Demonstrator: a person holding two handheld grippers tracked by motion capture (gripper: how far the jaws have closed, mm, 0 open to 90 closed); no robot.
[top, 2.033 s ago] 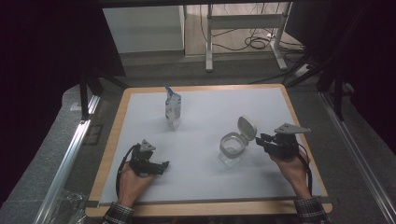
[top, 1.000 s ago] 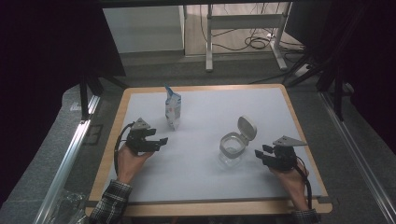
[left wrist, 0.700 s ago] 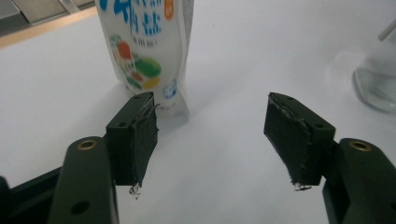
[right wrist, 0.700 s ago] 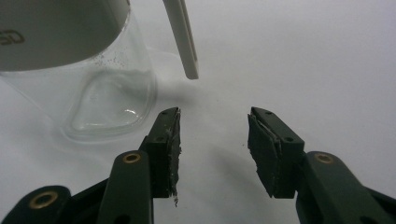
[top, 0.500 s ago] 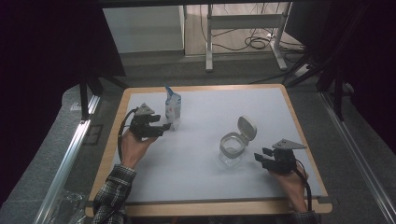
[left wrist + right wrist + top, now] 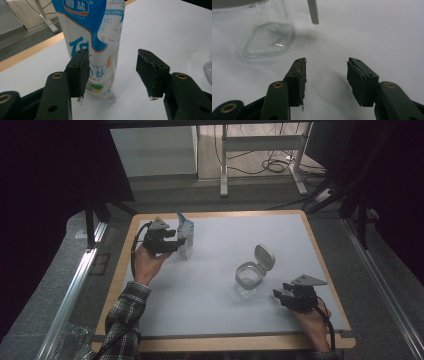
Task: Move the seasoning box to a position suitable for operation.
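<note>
The left gripper [image 6: 172,240] has travelled up from the lower left to the standing salt pouch [image 6: 185,236] at upper left of the worktop [image 6: 215,285], jaws apart around it. The right gripper [image 6: 281,297], jaws apart, has drawn back from the open glass jar [image 6: 248,279]; a grasp looks imminent.

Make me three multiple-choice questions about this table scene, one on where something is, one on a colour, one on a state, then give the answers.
1. Where is the pouch?
A. right by the left gripper
B. inside the jar
C. on the floor

2. The pouch's colours?
A. red and black
B. blue and white
C. green and yellow

3. The jar's lid is:
A. shut
B. flipped open
C. lying beside the pouch

Answers: 1 A, the left gripper's open jaws reach it; 2 B, the left gripper view shows the print; 3 B, the lid stands up behind the rim.
</note>
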